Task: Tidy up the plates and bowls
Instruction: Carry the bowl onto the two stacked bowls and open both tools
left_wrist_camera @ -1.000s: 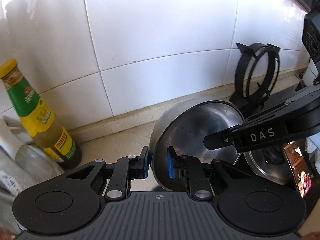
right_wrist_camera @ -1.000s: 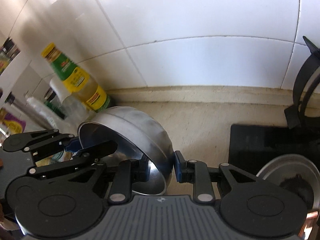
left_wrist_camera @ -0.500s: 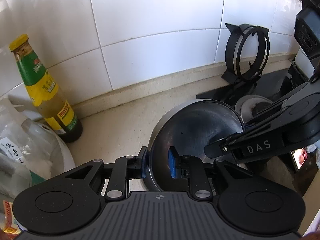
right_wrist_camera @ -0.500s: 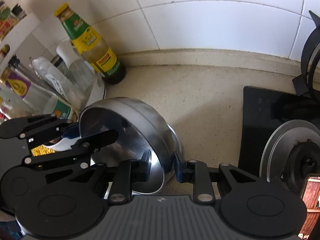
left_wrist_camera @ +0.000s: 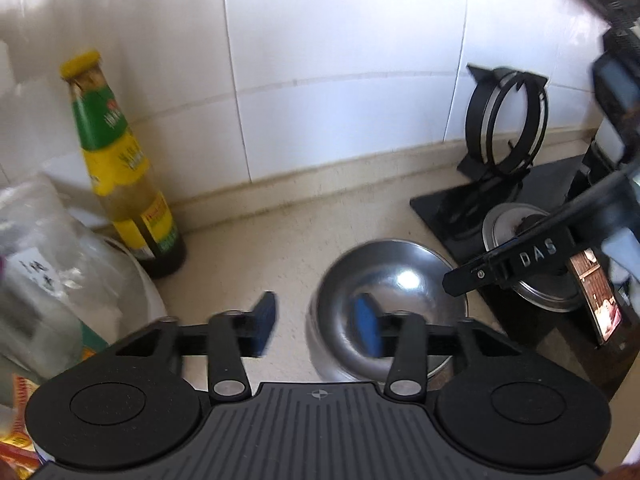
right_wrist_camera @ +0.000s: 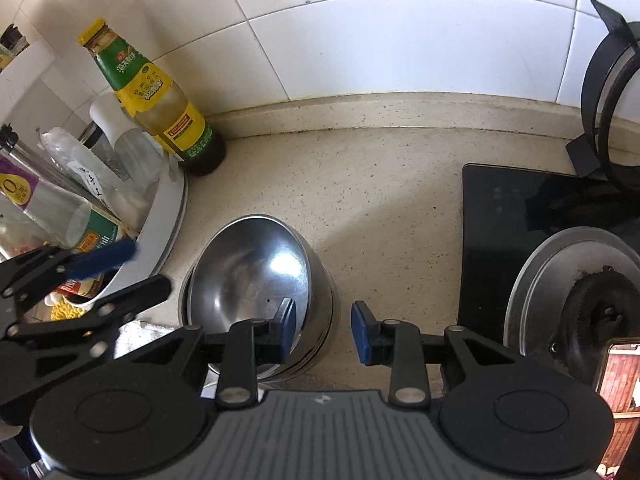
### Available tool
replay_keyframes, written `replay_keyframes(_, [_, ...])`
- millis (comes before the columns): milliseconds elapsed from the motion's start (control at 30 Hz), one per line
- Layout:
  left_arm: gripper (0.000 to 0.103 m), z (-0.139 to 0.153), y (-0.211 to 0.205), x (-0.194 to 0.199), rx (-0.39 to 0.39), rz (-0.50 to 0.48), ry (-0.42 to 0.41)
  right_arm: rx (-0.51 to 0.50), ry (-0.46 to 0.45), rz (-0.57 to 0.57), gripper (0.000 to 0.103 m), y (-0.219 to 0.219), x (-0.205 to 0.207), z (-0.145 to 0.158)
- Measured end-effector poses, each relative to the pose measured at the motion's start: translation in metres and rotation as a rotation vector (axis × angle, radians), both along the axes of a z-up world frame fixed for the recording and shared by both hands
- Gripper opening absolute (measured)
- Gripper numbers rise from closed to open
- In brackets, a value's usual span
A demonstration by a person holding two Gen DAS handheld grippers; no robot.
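Observation:
A shiny steel bowl (left_wrist_camera: 396, 284) rests upright on the beige counter; in the right wrist view it (right_wrist_camera: 256, 276) looks nested on other steel bowls. My left gripper (left_wrist_camera: 316, 330) is open, its jaws straddling the bowl's near left rim without gripping. My right gripper (right_wrist_camera: 322, 332) is open, its jaws straddling the bowl's right wall. The right gripper's arm marked DAS (left_wrist_camera: 520, 264) reaches in from the right.
A yellow-green sauce bottle (right_wrist_camera: 156, 100) stands by the tiled wall. A white basin (right_wrist_camera: 168, 216) of bottles and packets sits at left. A black stove (right_wrist_camera: 520, 220) with a burner (right_wrist_camera: 584, 300) and an upended pan support (left_wrist_camera: 504, 120) lies at right.
Both grippers lowered the tilted bowl onto the counter, then opened and let go of it. The bowl now sits upright.

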State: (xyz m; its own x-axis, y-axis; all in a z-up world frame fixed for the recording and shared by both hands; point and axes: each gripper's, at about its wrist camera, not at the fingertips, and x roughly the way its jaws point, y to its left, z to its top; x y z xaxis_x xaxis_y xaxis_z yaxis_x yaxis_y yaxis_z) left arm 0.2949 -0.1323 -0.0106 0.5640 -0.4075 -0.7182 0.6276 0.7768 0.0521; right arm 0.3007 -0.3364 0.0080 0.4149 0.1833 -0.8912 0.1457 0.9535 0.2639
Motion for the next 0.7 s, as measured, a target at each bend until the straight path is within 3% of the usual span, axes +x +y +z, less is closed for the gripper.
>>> replay_keyframes(133, [0.059, -0.004, 0.015, -0.009, 0.004, -0.029, -0.022, 0.036, 0.005, 0.010, 0.049, 0.004, 0.007, -0.005])
replay_keyframes(200, [0.067, -0.010, 0.021, -0.010, -0.004, -0.040, -0.001, 0.048, -0.013, 0.008, 0.055, 0.006, 0.012, -0.005])
replay_keyframes(367, [0.072, -0.023, 0.040, -0.010, -0.039, -0.030, 0.016, 0.033, -0.155, -0.104, 0.056, -0.004, 0.019, -0.007])
replay_keyframes(433, [0.072, -0.025, 0.046, -0.007, -0.090, 0.005, 0.010, 0.062, -0.168, -0.126, 0.056, -0.008, 0.022, -0.013])
replay_keyframes(533, [0.070, -0.027, 0.050, 0.002, -0.229, 0.045, 0.031, 0.051, -0.144, -0.119, 0.056, -0.003, 0.023, -0.021])
replay_keyframes(600, [0.066, -0.037, 0.045, 0.005, -0.211, 0.054, 0.040, 0.032, -0.103, -0.124, 0.056, 0.000, 0.023, -0.030])
replay_keyframes(700, [0.067, -0.056, 0.038, 0.004, -0.147, 0.013, 0.048, 0.089, -0.080, -0.122, 0.056, -0.001, 0.019, -0.040])
